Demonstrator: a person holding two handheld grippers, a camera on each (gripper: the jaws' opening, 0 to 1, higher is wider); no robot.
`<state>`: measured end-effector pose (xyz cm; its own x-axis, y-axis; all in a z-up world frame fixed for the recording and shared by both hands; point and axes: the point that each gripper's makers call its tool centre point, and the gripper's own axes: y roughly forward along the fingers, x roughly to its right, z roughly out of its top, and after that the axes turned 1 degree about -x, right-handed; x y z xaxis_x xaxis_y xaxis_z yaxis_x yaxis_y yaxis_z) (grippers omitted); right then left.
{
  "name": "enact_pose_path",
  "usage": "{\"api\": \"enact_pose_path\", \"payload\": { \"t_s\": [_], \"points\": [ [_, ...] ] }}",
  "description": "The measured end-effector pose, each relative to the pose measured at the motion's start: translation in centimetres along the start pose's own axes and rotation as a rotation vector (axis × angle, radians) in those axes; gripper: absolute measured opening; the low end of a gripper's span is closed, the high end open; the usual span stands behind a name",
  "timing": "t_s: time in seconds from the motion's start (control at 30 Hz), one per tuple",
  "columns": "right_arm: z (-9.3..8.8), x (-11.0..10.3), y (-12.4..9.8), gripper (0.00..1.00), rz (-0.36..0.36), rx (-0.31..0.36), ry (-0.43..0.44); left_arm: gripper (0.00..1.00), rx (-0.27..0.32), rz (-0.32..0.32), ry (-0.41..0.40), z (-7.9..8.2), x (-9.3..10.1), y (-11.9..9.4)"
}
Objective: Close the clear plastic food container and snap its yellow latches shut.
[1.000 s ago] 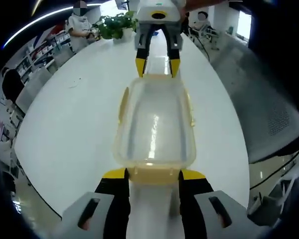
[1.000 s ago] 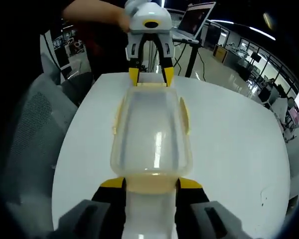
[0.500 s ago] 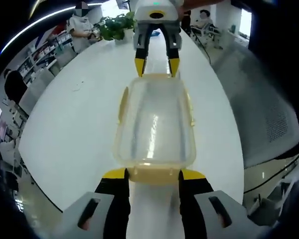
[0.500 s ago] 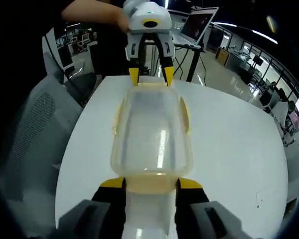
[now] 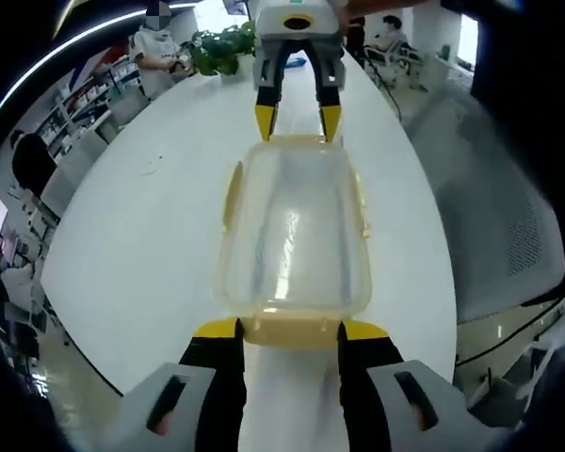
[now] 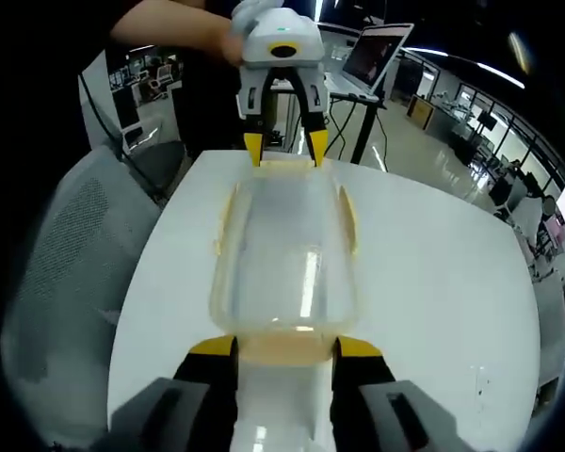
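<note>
The clear container lies lengthwise on the white table, empty, lid on, between both claws. The left gripper and right gripper each clasp a yellow end latch. A grey chair and potted plant stand nearby
</note>
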<state>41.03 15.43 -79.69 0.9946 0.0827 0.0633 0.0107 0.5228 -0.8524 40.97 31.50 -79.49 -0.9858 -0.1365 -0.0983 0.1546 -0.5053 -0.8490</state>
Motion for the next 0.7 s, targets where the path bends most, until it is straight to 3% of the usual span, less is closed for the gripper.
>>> {"api": "enact_pose_path", "payload": {
  "t_s": [0.7],
  "points": [
    [-1.0,-0.2,-2.2,0.35,-0.016,0.009,-0.011,0.35,-0.010,0.020,0.003,2.3,0.3,0.0]
  ]
}}
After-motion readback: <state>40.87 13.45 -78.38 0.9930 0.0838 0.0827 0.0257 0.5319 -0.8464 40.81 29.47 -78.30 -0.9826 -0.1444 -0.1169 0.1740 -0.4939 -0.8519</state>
